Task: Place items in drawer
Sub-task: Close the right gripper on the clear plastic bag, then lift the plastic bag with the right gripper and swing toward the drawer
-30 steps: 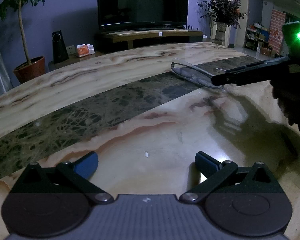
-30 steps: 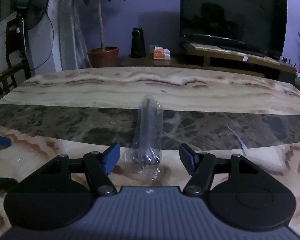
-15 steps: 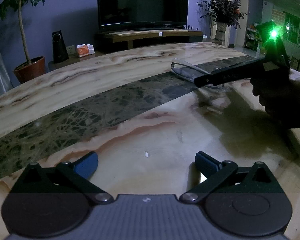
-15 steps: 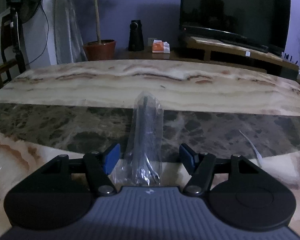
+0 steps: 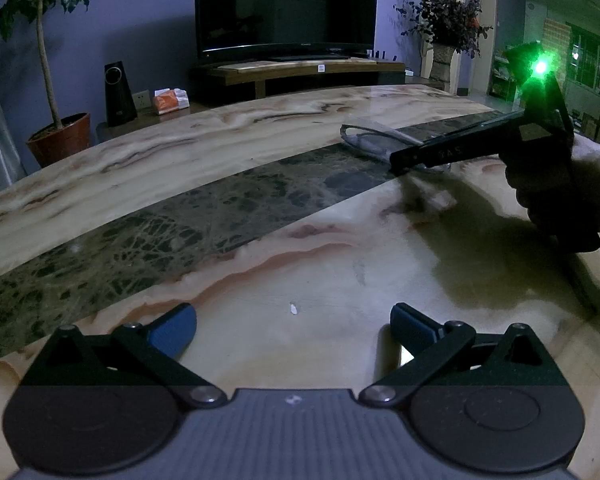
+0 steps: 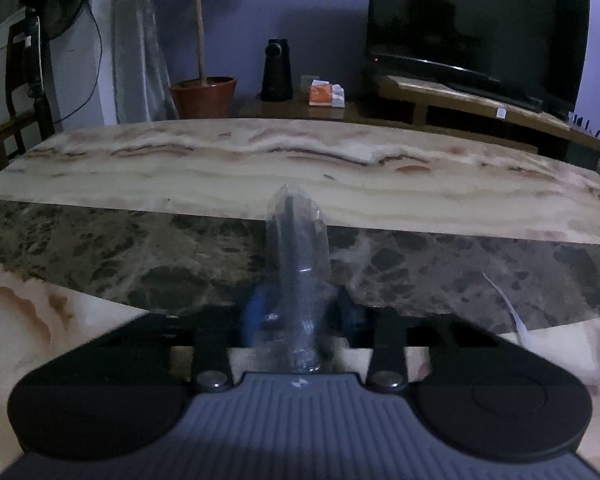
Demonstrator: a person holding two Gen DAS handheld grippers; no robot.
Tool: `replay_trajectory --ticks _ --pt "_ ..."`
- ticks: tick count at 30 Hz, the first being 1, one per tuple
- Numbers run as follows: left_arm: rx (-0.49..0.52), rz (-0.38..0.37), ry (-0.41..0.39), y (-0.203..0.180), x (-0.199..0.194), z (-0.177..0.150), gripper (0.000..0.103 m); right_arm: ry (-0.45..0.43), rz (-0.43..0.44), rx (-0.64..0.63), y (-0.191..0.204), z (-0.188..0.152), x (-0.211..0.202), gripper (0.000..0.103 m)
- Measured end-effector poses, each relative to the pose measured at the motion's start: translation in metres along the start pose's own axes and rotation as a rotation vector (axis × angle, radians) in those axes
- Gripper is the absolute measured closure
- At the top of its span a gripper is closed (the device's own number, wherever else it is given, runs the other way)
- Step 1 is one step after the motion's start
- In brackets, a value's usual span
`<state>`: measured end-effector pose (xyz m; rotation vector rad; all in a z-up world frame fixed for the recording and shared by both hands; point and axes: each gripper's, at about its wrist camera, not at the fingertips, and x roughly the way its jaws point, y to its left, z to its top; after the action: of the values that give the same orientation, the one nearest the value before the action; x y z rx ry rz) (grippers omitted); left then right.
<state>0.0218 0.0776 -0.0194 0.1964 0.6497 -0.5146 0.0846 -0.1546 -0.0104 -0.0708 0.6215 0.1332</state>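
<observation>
Clear plastic bag (image 6: 298,264) with dark metal hardware inside lay on the worktop (image 6: 220,164), across its dark marble band. Right claw (image 6: 300,312) had just been closing; the pads sat against the bag's near end, clamped on it. Left claw (image 5: 294,326) hung over bare worktop well short of the bag, jaws apart, nothing between them. Judged handling: film crinkly and slippery, contents stiff and probably weighty, so the grip should bite the hardware through the film, not loose plastic, or it may sag or slide. A white strip (image 6: 508,308) lay just beside the bag. No drawer visible; nothing blocked the bag.
</observation>
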Motion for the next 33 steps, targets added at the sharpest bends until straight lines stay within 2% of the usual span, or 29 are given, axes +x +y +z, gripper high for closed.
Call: replay_trajectory --ticks 6,12,13,20,23,33 --pt "0.000 0.000 0.000 0.000 0.000 0.000 0.000 -0.021 0.010 0.022 -0.005 -0.004 -0.008 0.072" --pt "0.000 0.000 0.000 0.000 0.000 0.000 0.000 -0.043 0.050 0.002 -0.011 -0.017 -0.036 0.072" --pt "0.000 0.000 0.000 0.000 0.000 0.000 0.000 -0.044 0.057 -0.011 -0.012 -0.020 -0.043 0.081" --pt "0.000 0.000 0.000 0.000 0.000 0.000 0.000 -0.083 0.097 -0.084 -0.013 -0.038 -0.094 0.080" --pt "0.000 0.000 0.000 0.000 0.000 0.000 0.000 -0.106 0.111 -0.074 -0.016 -0.044 -0.114 0.080" --pt "0.000 0.000 0.000 0.000 0.000 0.000 0.000 -0.158 0.244 -0.088 -0.016 -0.089 -0.195 0.080"
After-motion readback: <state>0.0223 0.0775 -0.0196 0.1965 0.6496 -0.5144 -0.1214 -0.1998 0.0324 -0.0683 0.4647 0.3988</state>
